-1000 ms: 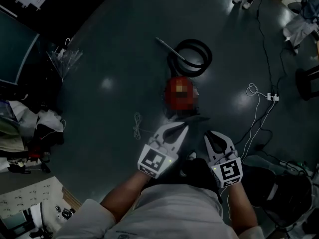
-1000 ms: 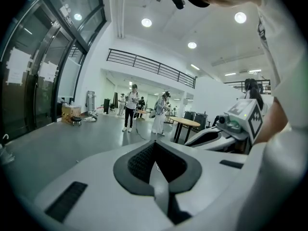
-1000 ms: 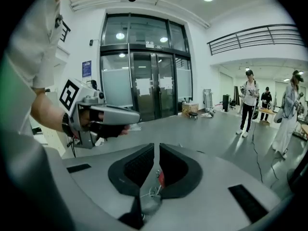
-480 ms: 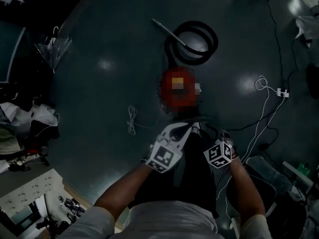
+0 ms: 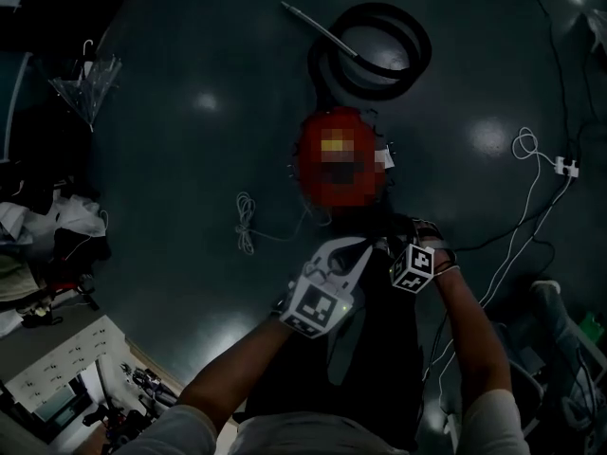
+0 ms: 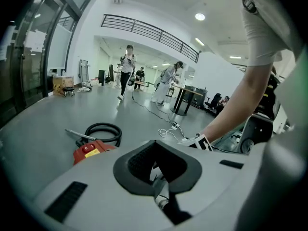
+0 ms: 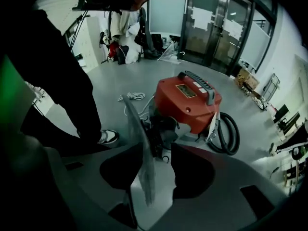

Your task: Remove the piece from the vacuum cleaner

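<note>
- Found the red vacuum cleaner (image 5: 340, 159) standing on the dark floor (image 5: 190, 159), straight ahead of both grippers, with its black hose (image 5: 375, 50) coiled on the far side and a metal wand (image 5: 318, 28) lying across the coil.
- Read the right gripper (image 7: 160, 150) as released, with the pads apart and bare floor visible through the gap.
- Saw a thin grey strip (image 7: 139, 162) edge-on in that gap, against the left-hand pad and clear of the other. Could not tell whether part of the gripper or a separate thing.
- Placed the vacuum cleaner's near end directly beyond the right gripper's tips, with a dark fitting (image 7: 161, 129) on that end in line with the gap, close ahead but not between the pads.
- Read the left gripper (image 6: 155, 146) as clenched, tips meeting, nothing gripped.
- Placed the left gripper just beside the right one in the head view, pointed at the same near end and short of touching.
- From the left gripper view, found the vacuum cleaner off to the left of the jaw line, near but apart.
- Noted a white cord bundle (image 5: 245, 224) on the floor left of the vacuum cleaner.
- Noted a power strip (image 5: 566, 167) on a white cable well off to the right.
- Made out a shoe (image 7: 108, 136) under a dark trouser leg, left of the right gripper's jaws.
</note>
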`<state>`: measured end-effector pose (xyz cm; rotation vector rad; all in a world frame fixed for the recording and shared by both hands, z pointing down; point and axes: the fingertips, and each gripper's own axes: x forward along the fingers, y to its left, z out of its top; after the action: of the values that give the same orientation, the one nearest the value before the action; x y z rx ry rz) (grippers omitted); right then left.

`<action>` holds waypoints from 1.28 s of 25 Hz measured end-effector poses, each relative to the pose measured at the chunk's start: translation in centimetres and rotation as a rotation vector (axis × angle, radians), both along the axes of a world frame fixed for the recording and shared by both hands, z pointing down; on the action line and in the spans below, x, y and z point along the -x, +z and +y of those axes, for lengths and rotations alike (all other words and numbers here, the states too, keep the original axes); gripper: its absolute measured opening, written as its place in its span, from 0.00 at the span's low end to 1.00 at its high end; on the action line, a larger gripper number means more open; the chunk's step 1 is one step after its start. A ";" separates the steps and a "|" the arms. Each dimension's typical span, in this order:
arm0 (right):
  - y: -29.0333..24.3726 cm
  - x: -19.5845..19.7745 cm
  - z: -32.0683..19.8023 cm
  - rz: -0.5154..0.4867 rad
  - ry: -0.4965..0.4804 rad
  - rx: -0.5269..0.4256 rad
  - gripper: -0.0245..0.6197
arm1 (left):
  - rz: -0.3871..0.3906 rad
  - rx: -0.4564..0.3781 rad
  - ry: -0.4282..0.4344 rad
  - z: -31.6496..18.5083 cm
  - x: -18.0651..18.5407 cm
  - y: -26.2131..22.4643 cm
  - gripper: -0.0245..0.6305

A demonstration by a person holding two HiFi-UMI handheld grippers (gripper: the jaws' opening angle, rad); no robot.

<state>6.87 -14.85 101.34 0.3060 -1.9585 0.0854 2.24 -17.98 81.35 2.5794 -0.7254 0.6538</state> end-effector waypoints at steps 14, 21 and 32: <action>6.3 -0.4 1.8 0.176 -0.302 -0.058 0.13 | 0.000 0.041 -0.008 0.7 0.4 3.1 0.04; 6.0 -0.5 4.4 0.199 -0.383 -0.045 0.10 | 0.007 0.048 -0.003 1.5 0.3 2.6 0.04; 0.7 -0.5 7.8 0.171 -0.283 0.008 0.10 | 0.005 0.056 0.006 3.5 0.7 -0.7 0.04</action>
<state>7.36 -7.04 102.06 0.0275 -1.8120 -0.1135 1.57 -14.50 80.62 2.5322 -0.6880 0.6594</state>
